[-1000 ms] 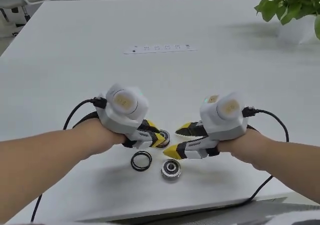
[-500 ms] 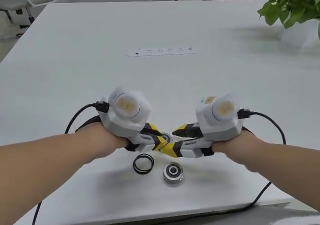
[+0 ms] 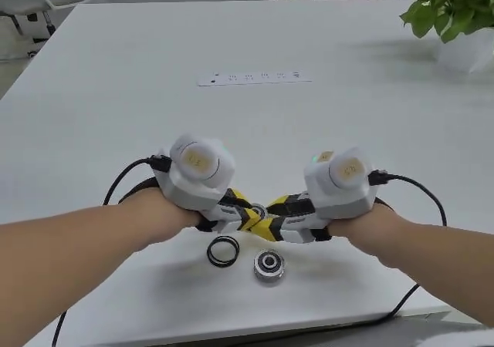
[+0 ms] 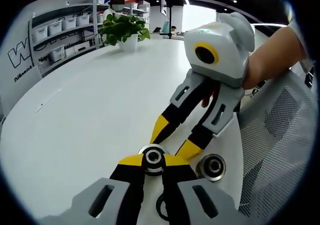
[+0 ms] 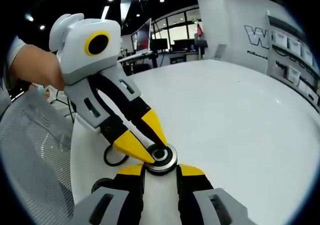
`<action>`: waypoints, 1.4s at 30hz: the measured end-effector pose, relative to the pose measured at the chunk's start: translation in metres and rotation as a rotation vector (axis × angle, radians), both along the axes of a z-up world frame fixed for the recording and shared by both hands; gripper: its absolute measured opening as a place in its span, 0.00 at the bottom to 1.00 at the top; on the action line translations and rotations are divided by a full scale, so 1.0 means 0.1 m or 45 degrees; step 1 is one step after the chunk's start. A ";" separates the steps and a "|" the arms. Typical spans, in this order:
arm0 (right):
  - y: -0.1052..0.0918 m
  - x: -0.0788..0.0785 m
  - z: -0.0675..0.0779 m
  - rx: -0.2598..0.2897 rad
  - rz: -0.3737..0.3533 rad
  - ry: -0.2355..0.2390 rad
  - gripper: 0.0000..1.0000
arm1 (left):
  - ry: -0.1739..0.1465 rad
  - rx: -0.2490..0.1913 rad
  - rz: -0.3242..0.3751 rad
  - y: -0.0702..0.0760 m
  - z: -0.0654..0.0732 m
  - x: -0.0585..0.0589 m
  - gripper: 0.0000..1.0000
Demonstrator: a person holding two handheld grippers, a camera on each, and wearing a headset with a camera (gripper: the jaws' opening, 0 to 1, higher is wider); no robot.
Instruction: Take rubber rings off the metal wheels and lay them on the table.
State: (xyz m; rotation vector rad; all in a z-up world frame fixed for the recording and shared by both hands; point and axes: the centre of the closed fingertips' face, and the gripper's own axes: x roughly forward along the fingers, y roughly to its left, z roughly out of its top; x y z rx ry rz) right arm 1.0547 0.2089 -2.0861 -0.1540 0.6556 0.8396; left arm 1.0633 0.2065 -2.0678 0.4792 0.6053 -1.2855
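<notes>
Head view, left claw (image 3: 245, 214), right claw (image 3: 270, 224), two metal wheels (image 3: 268, 264) (image 3: 258, 210), one rubber ring (image 3: 222, 250)

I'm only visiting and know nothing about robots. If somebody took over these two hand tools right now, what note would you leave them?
Left gripper: shut on a small round metal wheel.
Right gripper: jaws on either side of that same wheel; I cannot tell if it grips.
On the white table, nearer the person: one black rubber ring lying flat, with a second metal wheel beside it.
Done: one ring lies off its wheel.
Left: pull off any ring on the held wheel and lay it down.
</notes>
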 end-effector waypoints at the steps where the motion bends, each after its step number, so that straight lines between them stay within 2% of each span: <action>1: -0.01 0.00 0.00 -0.001 0.001 0.000 0.21 | -0.003 0.000 0.000 0.00 0.00 0.00 0.08; 24: -0.07 -0.05 -0.01 0.003 -0.021 0.033 0.08 | 0.000 -0.002 0.026 0.00 -0.01 0.00 0.08; 30: -0.10 -0.04 -0.01 0.003 -0.036 0.036 0.01 | 0.000 -0.003 0.029 0.00 0.00 0.00 0.08; 35: -0.11 -0.03 -0.02 0.035 -0.077 0.072 0.00 | -0.003 -0.006 0.033 0.00 0.00 0.00 0.08; 39: -0.12 -0.01 -0.01 0.116 -0.154 0.144 0.00 | -0.006 -0.006 0.033 0.00 0.00 0.00 0.08; 42: -0.17 0.01 0.00 0.149 -0.189 0.164 0.00 | -0.003 -0.006 0.032 0.01 0.00 -0.01 0.08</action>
